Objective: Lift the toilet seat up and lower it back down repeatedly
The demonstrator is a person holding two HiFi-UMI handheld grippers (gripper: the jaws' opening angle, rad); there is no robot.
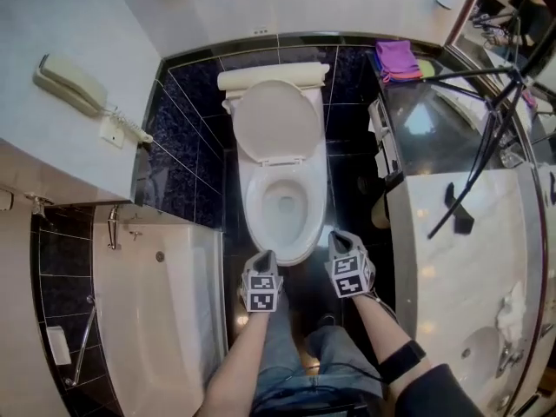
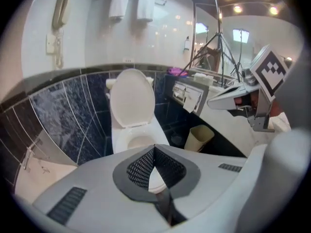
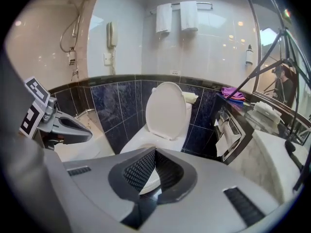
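The toilet seat (image 1: 278, 127) stands raised at the rear of the toilet bowl (image 1: 283, 205), leaning back against the tank (image 1: 273, 76). Its long axis runs nearly upright, with the underside facing the person. The left gripper (image 1: 268, 257) and right gripper (image 1: 339, 236) hang before the bowl's front rim, one at each side, well apart from the seat. Both grippers: jaws pressed together, nothing between them

Colours noted, bathroom.
Toilet (image 1: 287, 220) and toilet seat (image 1: 276, 122) were white; far wall tiles (image 1: 187, 137) dark blue, marbled; far-right cloth (image 1: 397, 59) purple; left phone (image 1: 69, 83) beige; left gripper (image 1: 268, 254) and right gripper (image 1: 335, 235) cubes bore black-and-white squares.
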